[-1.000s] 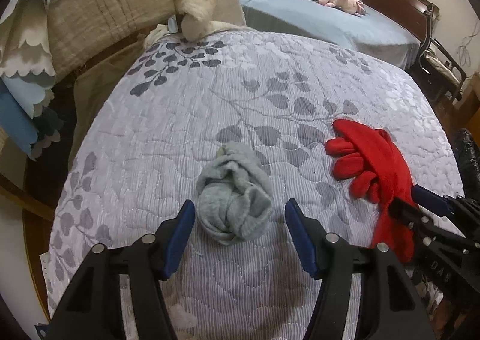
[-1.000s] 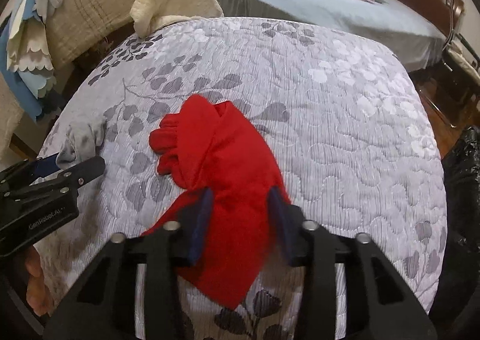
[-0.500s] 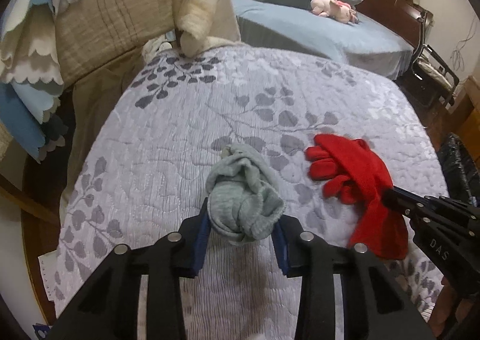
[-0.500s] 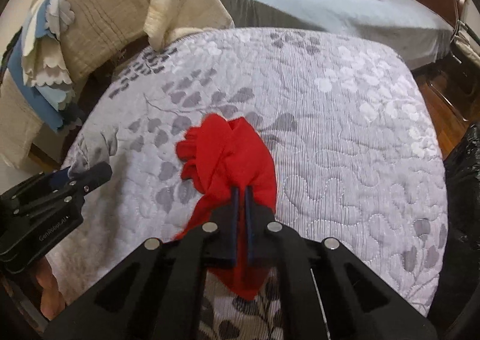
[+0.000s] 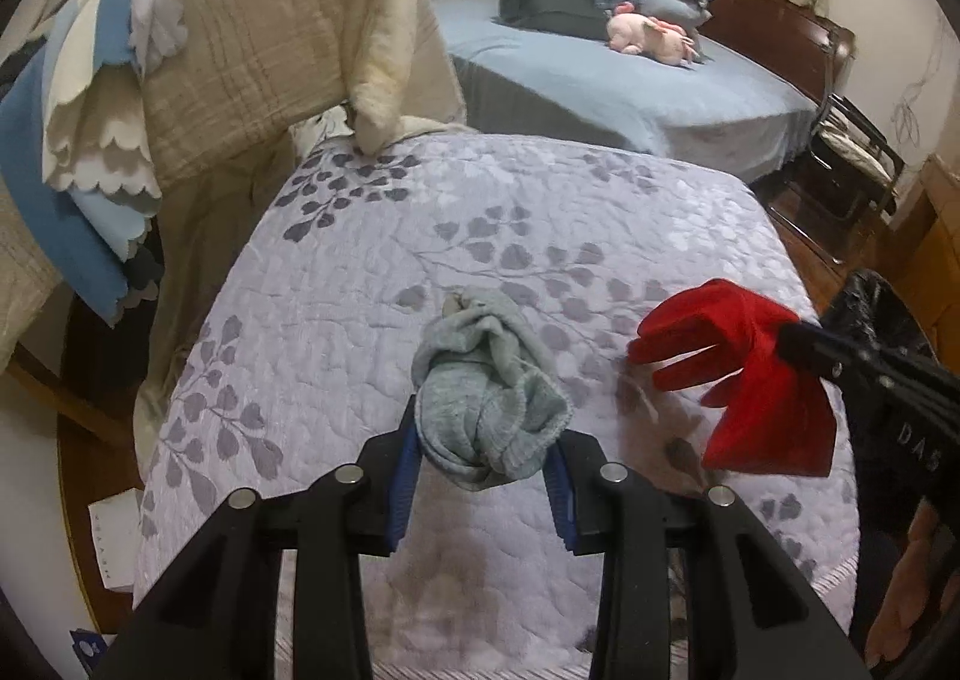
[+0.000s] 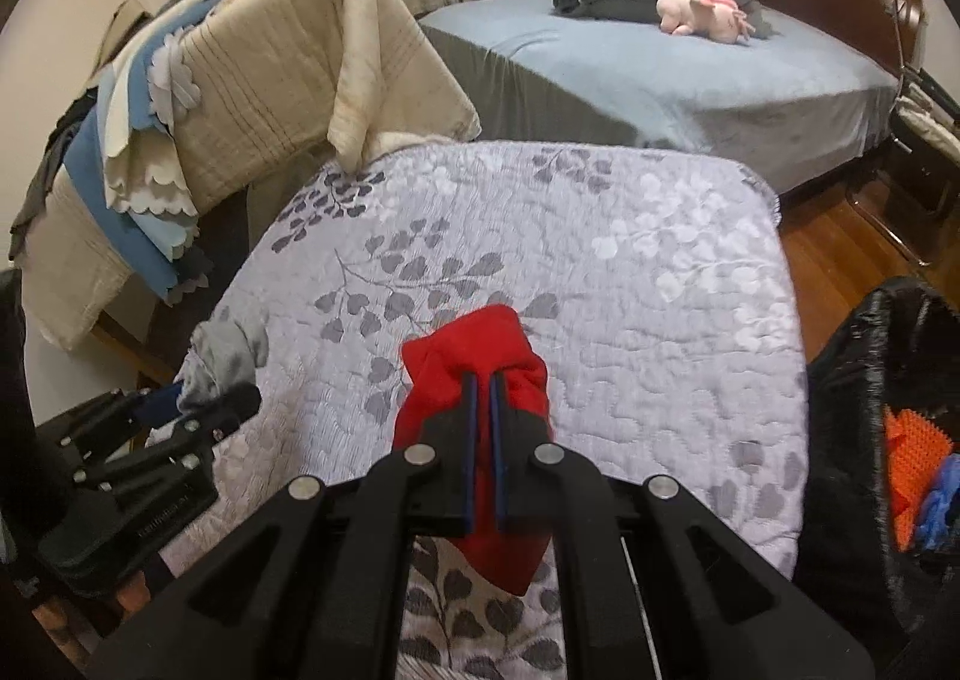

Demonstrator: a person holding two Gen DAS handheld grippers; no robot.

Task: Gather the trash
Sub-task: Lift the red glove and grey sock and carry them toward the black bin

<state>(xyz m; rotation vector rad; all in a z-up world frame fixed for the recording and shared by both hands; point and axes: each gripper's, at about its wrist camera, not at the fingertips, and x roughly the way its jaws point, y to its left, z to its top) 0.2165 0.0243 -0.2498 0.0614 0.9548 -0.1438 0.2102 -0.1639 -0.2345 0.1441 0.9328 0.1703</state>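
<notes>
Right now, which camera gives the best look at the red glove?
The left wrist view: the red glove hangs side-on, fingers spread, pinched by the right gripper. The right wrist view shows only bunched red fabric, split and partly hidden by that gripper's closed fingers.

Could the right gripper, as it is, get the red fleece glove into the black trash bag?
Probably yes. The right gripper is shut on the red fleece glove, and the black trash bag gapes open just to its right, with nothing between them.
</notes>
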